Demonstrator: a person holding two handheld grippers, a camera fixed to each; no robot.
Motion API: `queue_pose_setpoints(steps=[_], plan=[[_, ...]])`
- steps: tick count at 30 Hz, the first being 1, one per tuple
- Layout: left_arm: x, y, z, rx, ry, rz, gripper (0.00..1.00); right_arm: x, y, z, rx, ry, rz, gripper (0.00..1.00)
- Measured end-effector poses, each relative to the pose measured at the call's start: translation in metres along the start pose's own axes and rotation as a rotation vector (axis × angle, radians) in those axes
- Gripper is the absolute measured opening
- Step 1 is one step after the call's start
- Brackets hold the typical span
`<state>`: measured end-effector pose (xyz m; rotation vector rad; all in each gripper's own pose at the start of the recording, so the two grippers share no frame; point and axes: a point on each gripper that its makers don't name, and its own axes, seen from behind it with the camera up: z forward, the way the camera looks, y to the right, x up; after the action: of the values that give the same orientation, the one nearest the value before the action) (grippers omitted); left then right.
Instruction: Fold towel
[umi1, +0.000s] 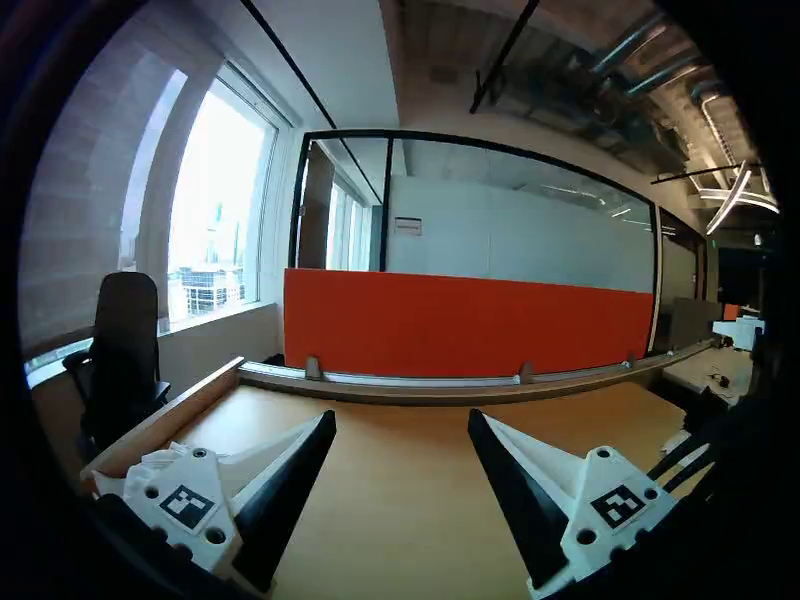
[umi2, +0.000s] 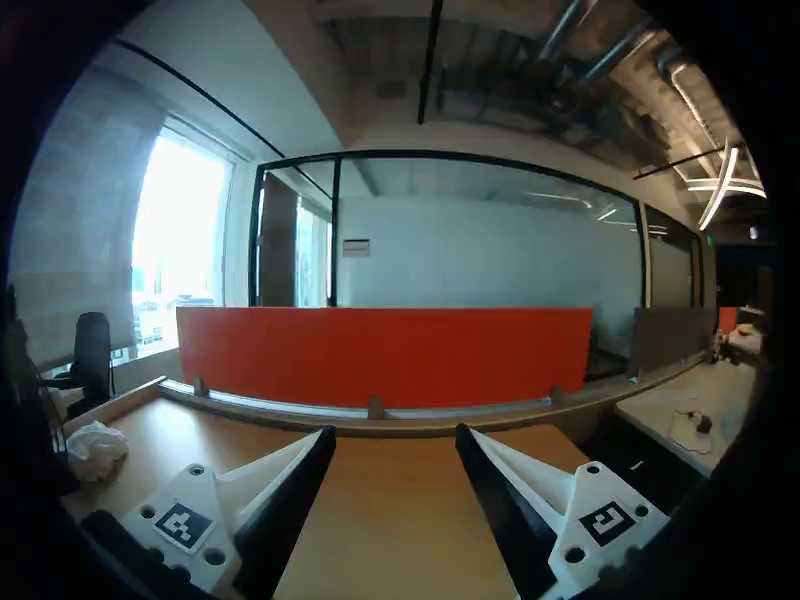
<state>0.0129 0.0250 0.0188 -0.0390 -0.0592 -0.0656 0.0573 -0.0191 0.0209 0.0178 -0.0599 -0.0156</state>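
A crumpled white towel (umi2: 96, 446) lies on the wooden desk (umi2: 400, 520) at the far left of the right gripper view, well to the left of my right gripper (umi2: 396, 438). That gripper hangs open above bare desk, nothing between its black fingers (umi2: 300, 490). In the left gripper view my left gripper (umi1: 402, 420) is open too, its fingers (umi1: 290, 490) spread wide over the bare wood of the desk (umi1: 400, 500).
An orange divider panel (umi1: 460, 325) (umi2: 385, 355) runs along the desk's far edge. A black office chair (umi1: 120, 350) stands at the left by the window. A second desk (umi2: 690, 400) with a small dark item and cable sits at the right.
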Motion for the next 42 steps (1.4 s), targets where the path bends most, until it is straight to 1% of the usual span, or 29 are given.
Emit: queue_pose_setpoints(steps=[3, 6, 11, 15, 18, 27, 32, 39, 42], plan=[[-0.001, 0.0, 0.0, -0.002, 0.012, 0.0, 0.98, 0.007, -0.009, -0.002, 0.004, 0.004, 0.0, 0.93], [-0.003, -0.004, 0.0, 0.004, 0.022, 0.006, 0.98, 0.012, -0.018, -0.003, 0.013, 0.011, -0.008, 0.93], [-0.009, -0.01, 0.0, 0.016, 0.038, 0.034, 0.98, 0.019, -0.03, -0.005, 0.016, 0.016, -0.016, 0.93], [-0.02, -0.013, 0.003, 0.021, 0.046, 0.063, 0.98, 0.018, -0.036, -0.007, 0.019, 0.022, -0.022, 0.93], [-0.028, -0.014, 0.006, 0.025, 0.055, 0.076, 0.98, 0.014, -0.039, -0.007, 0.015, 0.022, -0.028, 0.93], [-0.06, -0.015, 0.008, 0.03, 0.084, 0.083, 0.98, -0.011, -0.043, -0.004, 0.022, 0.005, -0.046, 0.93], [-0.08, -0.018, 0.008, 0.03, 0.094, 0.075, 0.98, -0.022, -0.046, -0.002, 0.019, 0.002, -0.047, 0.93], [-0.106, -0.026, 0.009, 0.043, 0.117, 0.066, 0.98, -0.035, -0.048, 0.0, 0.018, 0.014, -0.032, 0.93], [-0.116, -0.028, 0.01, 0.045, 0.121, 0.063, 0.98, -0.042, -0.048, 0.0, 0.015, 0.014, -0.033, 0.93]])
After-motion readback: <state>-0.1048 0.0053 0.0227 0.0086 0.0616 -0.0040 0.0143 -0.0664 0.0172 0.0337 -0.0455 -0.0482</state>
